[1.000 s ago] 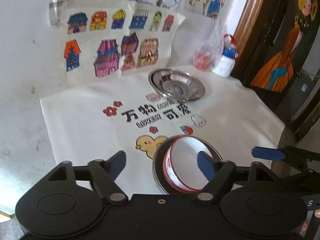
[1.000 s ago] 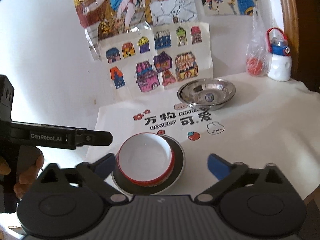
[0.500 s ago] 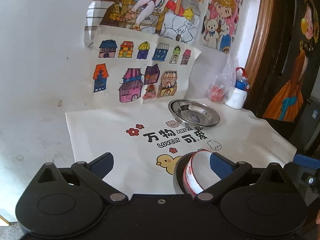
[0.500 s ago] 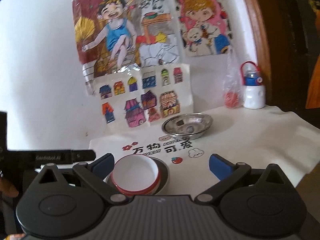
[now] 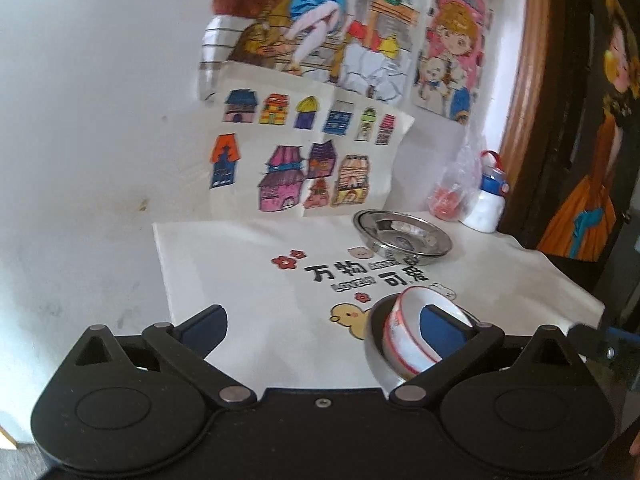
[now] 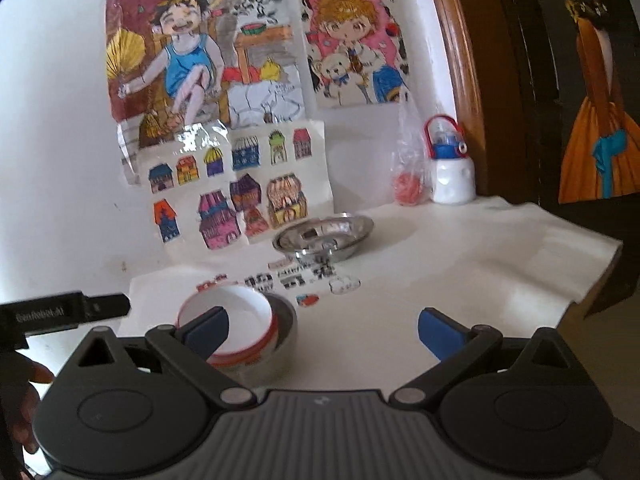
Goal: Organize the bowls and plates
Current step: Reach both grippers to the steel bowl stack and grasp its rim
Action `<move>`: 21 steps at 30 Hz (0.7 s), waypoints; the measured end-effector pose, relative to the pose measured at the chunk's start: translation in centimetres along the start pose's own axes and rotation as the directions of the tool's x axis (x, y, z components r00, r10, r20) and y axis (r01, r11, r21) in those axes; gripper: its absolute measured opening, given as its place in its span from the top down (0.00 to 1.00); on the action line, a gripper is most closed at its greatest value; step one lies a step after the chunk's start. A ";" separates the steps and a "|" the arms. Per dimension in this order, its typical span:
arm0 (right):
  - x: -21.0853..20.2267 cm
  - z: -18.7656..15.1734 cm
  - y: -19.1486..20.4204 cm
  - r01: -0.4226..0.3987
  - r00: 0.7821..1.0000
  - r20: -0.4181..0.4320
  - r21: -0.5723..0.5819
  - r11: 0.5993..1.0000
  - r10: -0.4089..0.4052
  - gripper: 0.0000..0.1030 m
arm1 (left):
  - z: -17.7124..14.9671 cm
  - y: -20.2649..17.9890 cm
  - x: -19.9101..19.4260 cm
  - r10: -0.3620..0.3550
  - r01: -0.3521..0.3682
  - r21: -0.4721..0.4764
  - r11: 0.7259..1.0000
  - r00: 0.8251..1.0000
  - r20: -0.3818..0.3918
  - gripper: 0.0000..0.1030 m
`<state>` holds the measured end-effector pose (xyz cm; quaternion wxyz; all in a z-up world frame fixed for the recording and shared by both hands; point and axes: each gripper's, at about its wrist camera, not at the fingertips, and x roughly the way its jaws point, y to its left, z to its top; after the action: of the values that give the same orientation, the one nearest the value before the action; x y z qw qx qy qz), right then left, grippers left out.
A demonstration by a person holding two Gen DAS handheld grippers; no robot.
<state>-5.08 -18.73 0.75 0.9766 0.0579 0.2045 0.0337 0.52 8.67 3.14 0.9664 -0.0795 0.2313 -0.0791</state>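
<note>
so the white bowl with the red rim (image 6: 236,328) sits inside a dark plate (image 6: 286,326) at the near edge of the cloth, and that stack is what both my tools are looking at. From my left tool's camera the same bowl (image 5: 404,340) is low on the right, partly behind the right blue pad (image 5: 440,330), with the yellow duck print (image 5: 350,316) on the cloth just beside the plate (image 5: 374,344). Further back toward the wall there's the steel bowl (image 6: 324,238), well apart from the stack, sitting right at the black printed lettering

my left gripper (image 5: 324,326) has its jaws spread wide, they were just opening up, and nothing's between the pads. It isn't gripping the bowl. My right gripper (image 6: 324,334) is spread wide too, with nothing pinched, its left pad (image 6: 208,334) just overlaps the bowl in view

the white cloth (image 6: 460,264) covers the table, and in the back corner there's a white bottle with a blue and red top (image 6: 450,168) next to a clear plastic bag with something red in it (image 6: 408,176). Coloured drawings of houses (image 6: 236,188) lean on the wall behind it all
</note>
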 end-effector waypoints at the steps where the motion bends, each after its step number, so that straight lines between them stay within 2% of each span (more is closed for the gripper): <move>1: 0.2 -0.3 0.0 0.002 1.000 -0.012 0.002 1.000 -0.002 0.00 | -0.2 0.3 -0.1 0.006 -0.006 -0.016 1.000 1.000 0.003 0.01; 7: 0.8 -1.8 0.5 0.063 0.995 -0.073 0.015 0.998 -0.062 0.00 | -0.9 1.1 0.6 0.010 -0.011 -0.020 1.000 1.000 -0.028 0.01; 13: 0.7 -2.6 0.7 0.140 0.982 -0.134 0.049 0.989 -0.132 0.00 | -2.2 1.3 1.1 -0.039 0.040 0.011 0.999 0.995 -0.087 0.01; 18: 0.8 -2.5 1.2 0.196 0.968 -0.169 0.039 0.980 -0.187 0.00 | -2.2 1.5 1.1 -0.051 0.053 0.019 0.998 0.994 -0.092 0.01; 21: 1.2 -2.3 1.1 0.204 0.964 -0.182 0.045 0.978 -0.193 0.00 | -1.9 1.7 1.4 -0.043 0.046 0.024 0.999 0.994 -0.103 0.01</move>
<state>-5.00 -17.33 -1.69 0.9507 0.0647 0.2962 -0.0658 1.09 9.80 0.49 0.9522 -0.0678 0.2778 -0.1077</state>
